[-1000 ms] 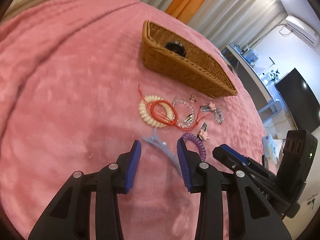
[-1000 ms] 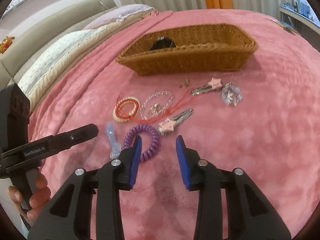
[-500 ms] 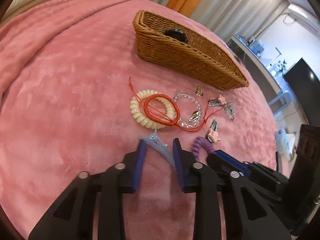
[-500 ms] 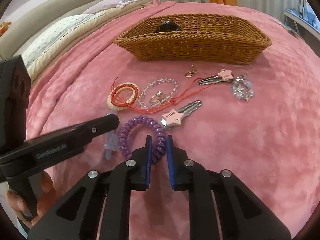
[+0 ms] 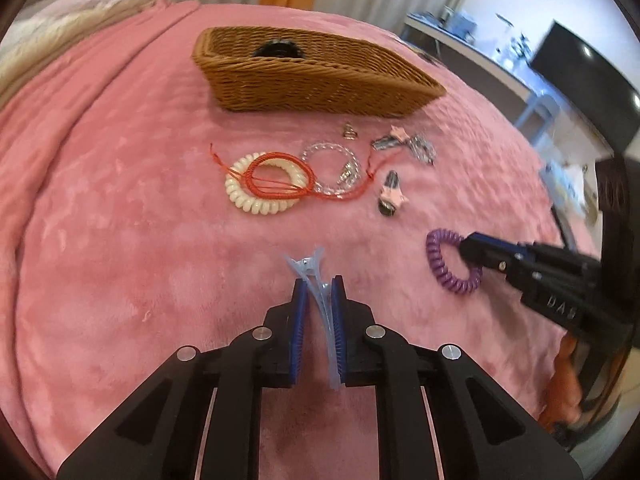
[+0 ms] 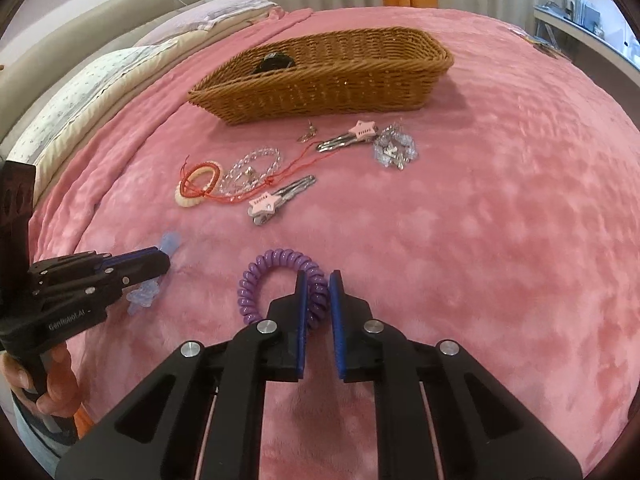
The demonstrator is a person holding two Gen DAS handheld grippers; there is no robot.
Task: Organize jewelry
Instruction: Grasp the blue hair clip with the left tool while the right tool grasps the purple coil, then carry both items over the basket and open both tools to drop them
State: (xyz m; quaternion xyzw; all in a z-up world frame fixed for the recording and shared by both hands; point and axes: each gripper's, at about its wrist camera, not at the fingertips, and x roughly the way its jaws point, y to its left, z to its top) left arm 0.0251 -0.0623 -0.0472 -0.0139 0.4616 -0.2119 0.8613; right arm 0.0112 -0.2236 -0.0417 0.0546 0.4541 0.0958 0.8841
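Step in hand: pick-up, 2 items at once. My left gripper (image 5: pixel 319 300) is clamped on the blue clip (image 5: pixel 316 280), which runs between the pads at lower centre of the left view, its head poking out ahead of the tips. Those jaws have just been closing, with the clip between them. My right gripper (image 6: pixel 317 296) is clenched on the purple coil (image 6: pixel 280 284) at lower centre of the right view; the coil's right side is pinched between the pads.

Next move, as I judge it: lift both clear of the blanket (image 6: pixel 500 240) and carry them to the basket (image 6: pixel 332 80) at upper centre. It already holds 1 dark item, and each piece must clear the near wall before release.

Against 1 second ago: both pairs of jaws stood wide and empty, clip and coil lying side by side. The coil now sits well right of the clip in the left view. The remaining jewelry below the basket looks undisturbed.
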